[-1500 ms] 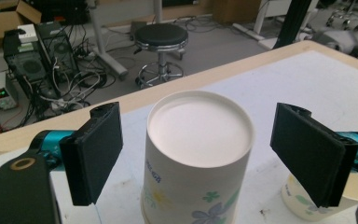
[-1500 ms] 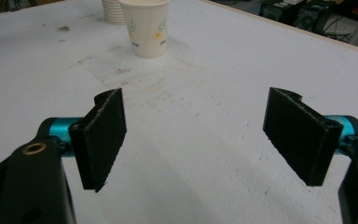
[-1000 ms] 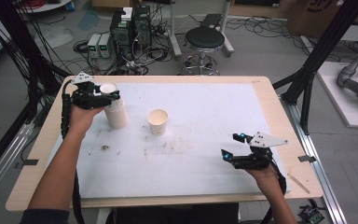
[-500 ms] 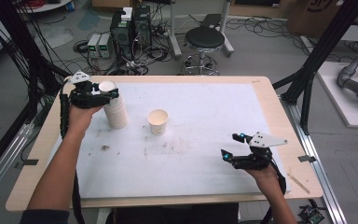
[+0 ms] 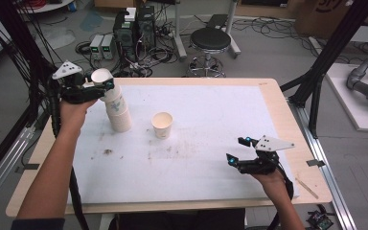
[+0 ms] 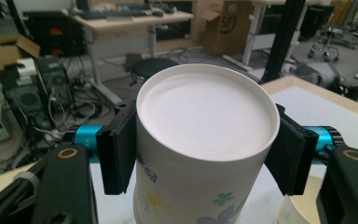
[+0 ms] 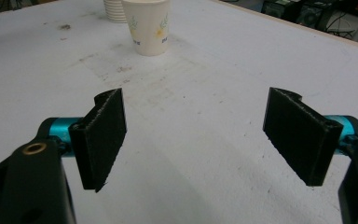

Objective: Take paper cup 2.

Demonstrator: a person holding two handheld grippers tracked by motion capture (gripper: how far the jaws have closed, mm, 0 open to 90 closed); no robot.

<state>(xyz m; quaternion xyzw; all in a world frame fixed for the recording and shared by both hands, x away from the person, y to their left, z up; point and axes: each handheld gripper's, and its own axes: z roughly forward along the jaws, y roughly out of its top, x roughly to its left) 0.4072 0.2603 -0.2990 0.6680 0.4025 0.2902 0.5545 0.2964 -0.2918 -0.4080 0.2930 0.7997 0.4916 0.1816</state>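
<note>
A stack of white paper cups (image 5: 120, 115) with flower prints stands at the left of the white mat (image 5: 211, 110). My left gripper (image 5: 104, 89) is shut on the top cup (image 5: 103, 79), which is raised and tilted out of the stack. In the left gripper view both pads (image 6: 116, 154) press the sides of that cup (image 6: 207, 116) just under its rim; the jaws have just been closing on it. A single cup (image 5: 162, 124) stands upright mid-mat. My right gripper (image 5: 237, 149) rests open low over the mat's front right, and its jaws (image 7: 200, 135) hold nothing. The single cup (image 7: 148, 25) and the stack (image 7: 113, 10) lie far ahead of it.
The mat covers a wooden table (image 5: 278, 110) and carries brown stains (image 5: 108, 152) near its left front. A thin wooden stick (image 5: 305, 186) lies at the table's front right corner. A stool (image 5: 211, 40) and computer cases (image 5: 134, 26) stand beyond the far edge.
My left gripper has risen and shifted slightly left, drawing the top cup up out of the stack and tilting it. The right gripper has stayed where it was.
</note>
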